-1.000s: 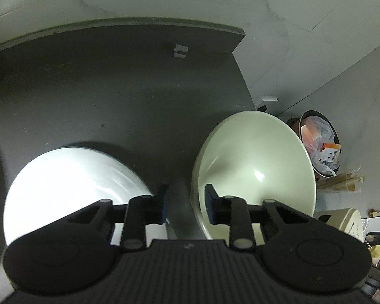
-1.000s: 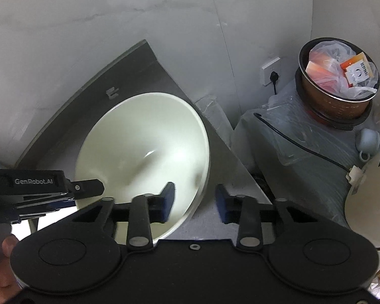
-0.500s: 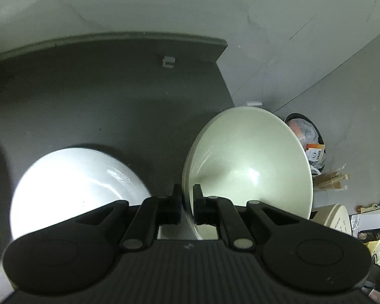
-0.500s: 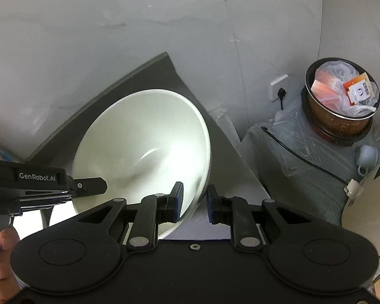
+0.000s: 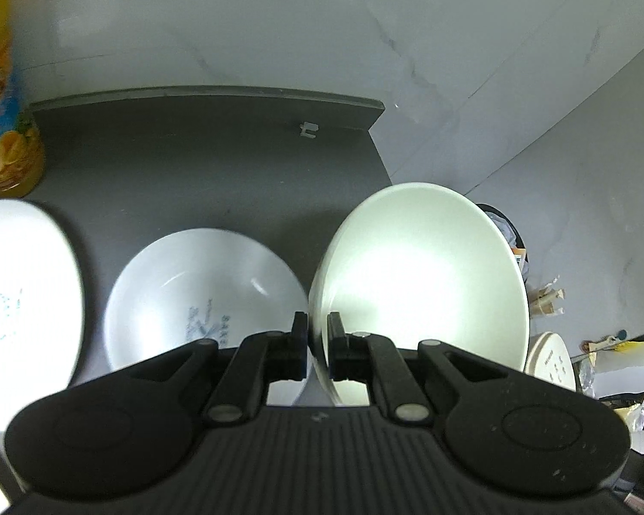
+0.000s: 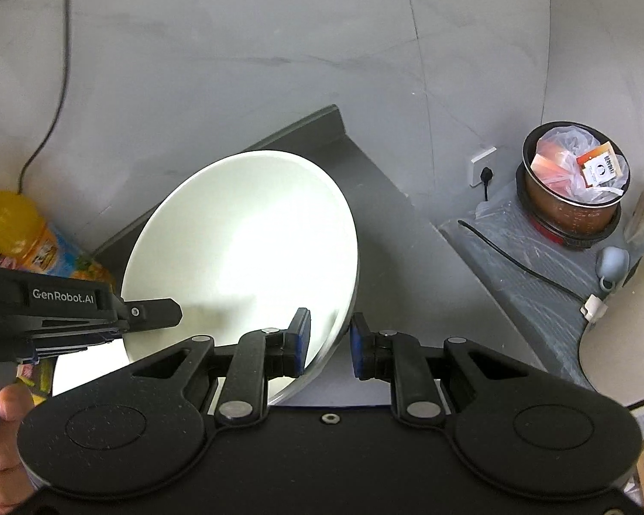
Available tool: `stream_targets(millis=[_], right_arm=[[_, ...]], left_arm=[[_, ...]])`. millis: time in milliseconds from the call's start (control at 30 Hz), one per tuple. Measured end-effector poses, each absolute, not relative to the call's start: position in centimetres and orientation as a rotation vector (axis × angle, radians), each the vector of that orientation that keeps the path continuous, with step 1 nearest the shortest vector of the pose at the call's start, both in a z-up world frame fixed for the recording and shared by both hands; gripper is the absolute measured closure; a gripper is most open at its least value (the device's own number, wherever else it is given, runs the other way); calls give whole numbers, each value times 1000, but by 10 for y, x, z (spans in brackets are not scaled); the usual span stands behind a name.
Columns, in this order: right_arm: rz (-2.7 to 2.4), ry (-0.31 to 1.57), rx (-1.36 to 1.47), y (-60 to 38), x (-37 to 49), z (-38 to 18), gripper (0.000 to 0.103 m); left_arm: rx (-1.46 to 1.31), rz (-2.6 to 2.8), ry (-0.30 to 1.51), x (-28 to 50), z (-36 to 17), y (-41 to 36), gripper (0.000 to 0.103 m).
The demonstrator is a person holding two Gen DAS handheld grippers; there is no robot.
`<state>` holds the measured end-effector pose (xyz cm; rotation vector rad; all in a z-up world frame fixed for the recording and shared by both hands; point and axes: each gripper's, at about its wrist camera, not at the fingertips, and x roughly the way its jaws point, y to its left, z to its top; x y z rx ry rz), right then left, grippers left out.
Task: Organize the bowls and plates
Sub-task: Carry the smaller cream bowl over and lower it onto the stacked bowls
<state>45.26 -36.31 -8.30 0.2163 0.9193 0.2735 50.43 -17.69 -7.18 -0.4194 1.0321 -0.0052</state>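
Note:
A pale green bowl (image 5: pixel 425 274) hangs tilted above the dark counter (image 5: pixel 193 163), held at two sides of its rim. My left gripper (image 5: pixel 317 343) is shut on the near rim, one pad inside and one outside. In the right wrist view the same bowl (image 6: pixel 244 249) fills the middle. My right gripper (image 6: pixel 329 343) is shut on its right rim, and the left gripper (image 6: pixel 174 314) reaches in at its left rim. A white bowl with blue print (image 5: pixel 202 292) sits on the counter, left of the held bowl. Another white dish (image 5: pixel 21 300) lies at the far left, blurred.
An orange juice bottle (image 5: pixel 0 107) stands at the counter's back left. Off the counter's right end are a brown bin with a plastic bag (image 6: pixel 575 189), a wall socket (image 6: pixel 483 167) and a black cable. A cream container (image 5: pixel 549 360) sits lower right. A hand (image 6: pixel 0 429) grips the left tool.
Both grippers closed on the pale green bowl's rim and raised it off the counter. Both views rose and pulled back, bringing the juice bottle and the far-left white dish into sight.

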Motion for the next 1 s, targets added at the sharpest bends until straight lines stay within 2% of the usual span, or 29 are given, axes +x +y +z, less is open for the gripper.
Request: stream_targets(millis=[333, 1000], right_arm=[[255, 891, 226, -352, 399, -65, 83], [244, 927, 210, -329, 311, -68, 82]], left_arm=[[-413, -40, 1028, 449, -57, -162, 96], [-395, -62, 1059, 356, -64, -139, 96]])
